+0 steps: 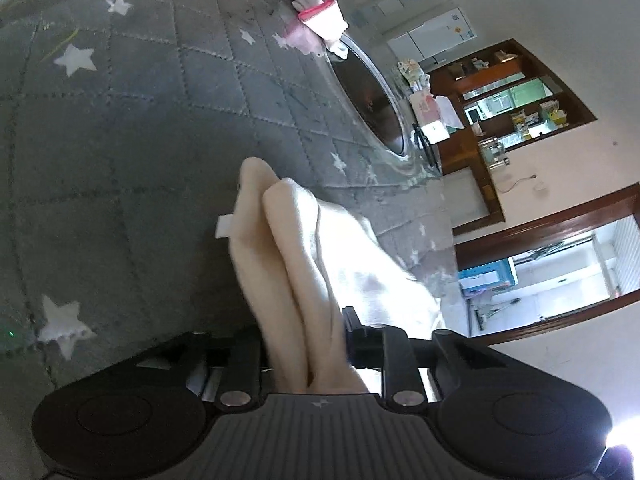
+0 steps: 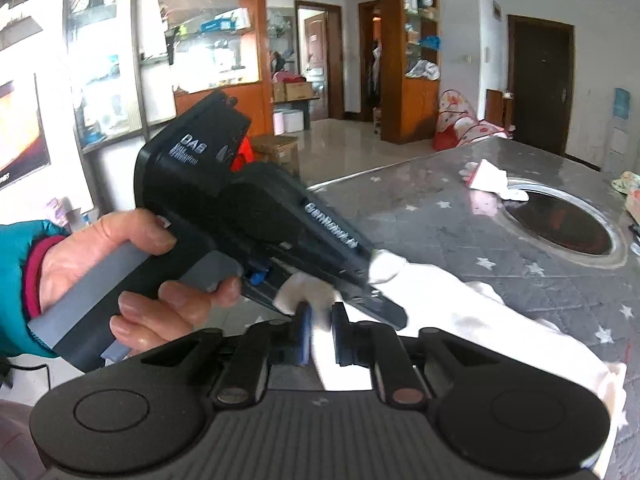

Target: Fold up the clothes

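A cream-white garment (image 1: 304, 264) hangs in bunched folds over the grey star-patterned quilt (image 1: 132, 132). My left gripper (image 1: 304, 344) is shut on the garment's near end, with cloth filling the gap between its fingers. In the right wrist view my right gripper (image 2: 322, 336) is shut on an edge of the same white garment (image 2: 460, 312), which trails right onto the quilt (image 2: 460, 224). The left gripper, held in a hand (image 2: 120, 272), sits just ahead of it, also pinching the cloth.
A small white and pink cloth item (image 1: 320, 16) lies at the far edge of the quilt, beside a round metal-rimmed opening (image 1: 372, 100); both show in the right wrist view (image 2: 492, 180). Wooden shelves (image 2: 208, 40), boxes and doors stand behind.
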{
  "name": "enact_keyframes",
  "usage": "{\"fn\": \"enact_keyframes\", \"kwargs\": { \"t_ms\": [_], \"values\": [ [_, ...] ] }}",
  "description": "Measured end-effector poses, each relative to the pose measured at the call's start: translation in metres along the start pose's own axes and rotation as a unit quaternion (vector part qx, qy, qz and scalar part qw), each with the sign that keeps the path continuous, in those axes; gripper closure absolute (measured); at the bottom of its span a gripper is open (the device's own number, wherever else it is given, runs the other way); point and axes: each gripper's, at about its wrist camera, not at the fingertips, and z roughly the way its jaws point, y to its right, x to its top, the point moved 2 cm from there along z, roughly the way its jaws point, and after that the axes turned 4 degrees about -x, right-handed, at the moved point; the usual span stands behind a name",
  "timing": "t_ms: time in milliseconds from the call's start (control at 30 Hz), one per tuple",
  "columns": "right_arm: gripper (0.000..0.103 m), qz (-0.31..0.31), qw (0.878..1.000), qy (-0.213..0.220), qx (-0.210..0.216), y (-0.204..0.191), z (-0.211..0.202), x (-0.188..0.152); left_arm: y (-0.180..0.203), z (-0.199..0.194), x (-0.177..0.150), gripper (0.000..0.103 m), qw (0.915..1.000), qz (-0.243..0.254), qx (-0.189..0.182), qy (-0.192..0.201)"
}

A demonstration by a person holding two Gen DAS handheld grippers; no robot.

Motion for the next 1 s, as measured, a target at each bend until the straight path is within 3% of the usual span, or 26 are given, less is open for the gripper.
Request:
{"fn": "enact_keyframes", "kwargs": {
  "t_ms": [133, 300, 567, 733, 867, 1000],
  "values": [
    [0.083, 0.021, 1.000, 0.002, -0.015, 0.014, -0.010, -0.006, 0.000, -0.001, -0.001, 0.081, 1.0000, 0.009, 0.002, 0.002],
    [0.066, 0.064, 0.995, -0.006, -0.080, 0.057, -0.022, -0.019, 0.001, -0.002, -0.003, 0.081, 0.9999, 0.015, 0.007, 0.004],
    [0.056, 0.142, 0.968, -0.030, -0.204, 0.146, -0.021, -0.048, 0.004, 0.001, -0.003, 0.081, 0.9995, 0.029, 0.009, 0.004],
    [0.053, 0.199, 0.957, -0.035, -0.206, 0.178, -0.011, -0.063, 0.004, 0.001, -0.003, 0.081, 0.9994, 0.032, 0.010, 0.003],
    [0.053, 0.225, 0.955, -0.024, -0.193, 0.188, -0.005, -0.070, 0.006, 0.002, -0.004, 0.081, 0.9991, 0.040, 0.011, 0.004],
    [0.081, 0.230, 0.958, -0.019, -0.173, 0.183, -0.003, -0.069, 0.009, 0.003, -0.003, 0.081, 0.9985, 0.053, 0.016, 0.004]
  ]
}}
